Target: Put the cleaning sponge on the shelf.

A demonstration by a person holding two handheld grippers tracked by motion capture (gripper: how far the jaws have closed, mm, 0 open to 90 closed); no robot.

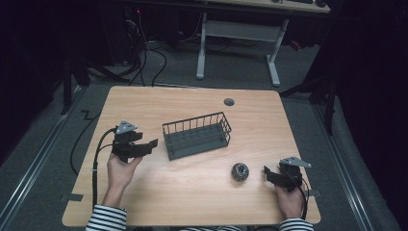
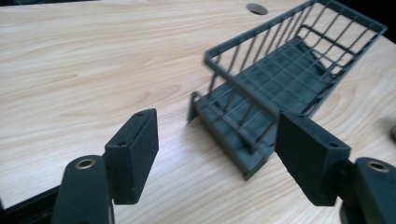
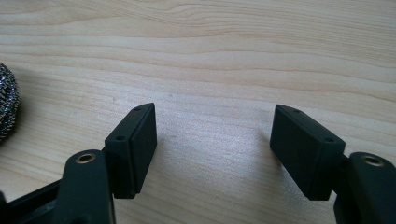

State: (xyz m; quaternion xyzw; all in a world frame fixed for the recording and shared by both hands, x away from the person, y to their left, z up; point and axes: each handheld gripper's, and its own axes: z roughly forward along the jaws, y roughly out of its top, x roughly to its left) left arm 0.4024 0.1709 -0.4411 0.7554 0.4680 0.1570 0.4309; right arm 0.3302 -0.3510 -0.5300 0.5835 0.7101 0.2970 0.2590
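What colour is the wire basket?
Dark grey basket, clearest in the left gripper view.

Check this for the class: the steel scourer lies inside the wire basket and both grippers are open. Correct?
Not quite. The high view shows the steel scourer on the bare table, outside the wire basket, near the right gripper. Both grippers, including the left gripper, are open.

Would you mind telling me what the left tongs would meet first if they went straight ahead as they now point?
Probably the near end of the wire basket; the open left tongs point right at it.
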